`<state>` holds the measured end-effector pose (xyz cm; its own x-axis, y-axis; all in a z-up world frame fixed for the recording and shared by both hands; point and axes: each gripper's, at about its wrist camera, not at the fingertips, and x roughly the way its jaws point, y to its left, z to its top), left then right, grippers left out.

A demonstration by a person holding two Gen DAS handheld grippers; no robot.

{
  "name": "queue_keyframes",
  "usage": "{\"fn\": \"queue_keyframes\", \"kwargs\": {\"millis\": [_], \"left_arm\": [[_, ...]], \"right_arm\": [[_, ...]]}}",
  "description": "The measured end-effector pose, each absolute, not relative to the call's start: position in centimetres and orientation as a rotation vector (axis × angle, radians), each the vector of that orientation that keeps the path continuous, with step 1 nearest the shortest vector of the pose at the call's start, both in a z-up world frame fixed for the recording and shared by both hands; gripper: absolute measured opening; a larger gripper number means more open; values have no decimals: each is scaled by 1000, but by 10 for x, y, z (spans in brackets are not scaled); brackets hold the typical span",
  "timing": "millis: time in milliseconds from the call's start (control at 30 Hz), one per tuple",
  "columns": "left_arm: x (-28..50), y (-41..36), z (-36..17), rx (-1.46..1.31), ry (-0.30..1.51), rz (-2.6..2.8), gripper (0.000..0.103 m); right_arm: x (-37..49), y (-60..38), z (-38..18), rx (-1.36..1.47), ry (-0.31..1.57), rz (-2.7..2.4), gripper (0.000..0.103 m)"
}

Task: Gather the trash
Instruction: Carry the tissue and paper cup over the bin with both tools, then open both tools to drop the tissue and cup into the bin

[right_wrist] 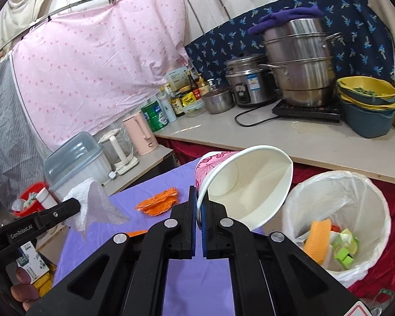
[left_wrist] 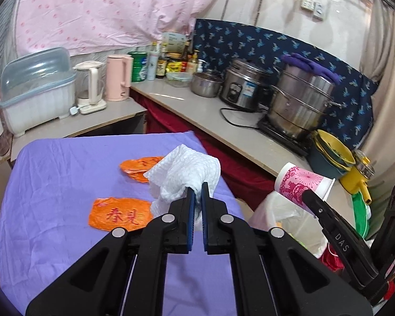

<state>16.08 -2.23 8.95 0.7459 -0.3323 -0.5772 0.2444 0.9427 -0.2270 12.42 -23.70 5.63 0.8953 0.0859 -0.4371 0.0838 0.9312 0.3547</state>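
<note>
My left gripper (left_wrist: 197,188) is shut on a crumpled white paper towel (left_wrist: 184,173) and holds it above the purple-covered table (left_wrist: 52,184); it also shows in the right wrist view (right_wrist: 89,202). My right gripper (right_wrist: 198,200) is shut on the rim of a pink-patterned paper cup (right_wrist: 246,184), tilted on its side with its mouth facing me, beside the bin (right_wrist: 337,210). The cup also shows in the left wrist view (left_wrist: 302,183). Two orange plastic wrappers (left_wrist: 118,214) (left_wrist: 139,168) lie on the table.
A white-lined trash bin with scraps in it stands to the right of the table, below a counter (right_wrist: 316,144) with pots, a rice cooker (right_wrist: 250,81), basins and bottles. Kettles (left_wrist: 118,77) and a dish box (left_wrist: 36,89) stand on a lower shelf behind the table.
</note>
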Motion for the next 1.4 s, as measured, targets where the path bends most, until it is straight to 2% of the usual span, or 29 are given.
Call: {"fn": "queue_keyframes", "kwargs": {"millis": [433, 833, 1333, 1400], "left_arm": [[130, -142, 88, -10, 679, -497, 4], [126, -249, 53, 104, 737, -625, 4], [155, -292, 6, 155, 838, -647, 6], [161, -291, 2, 145, 851, -644, 10]], "right_arm": [[66, -323, 51, 435, 428, -138, 3], [40, -389, 17, 496, 462, -265, 3], [65, -413, -21, 528, 540, -307, 4], [73, -415, -26, 533, 557, -299, 9]]}}
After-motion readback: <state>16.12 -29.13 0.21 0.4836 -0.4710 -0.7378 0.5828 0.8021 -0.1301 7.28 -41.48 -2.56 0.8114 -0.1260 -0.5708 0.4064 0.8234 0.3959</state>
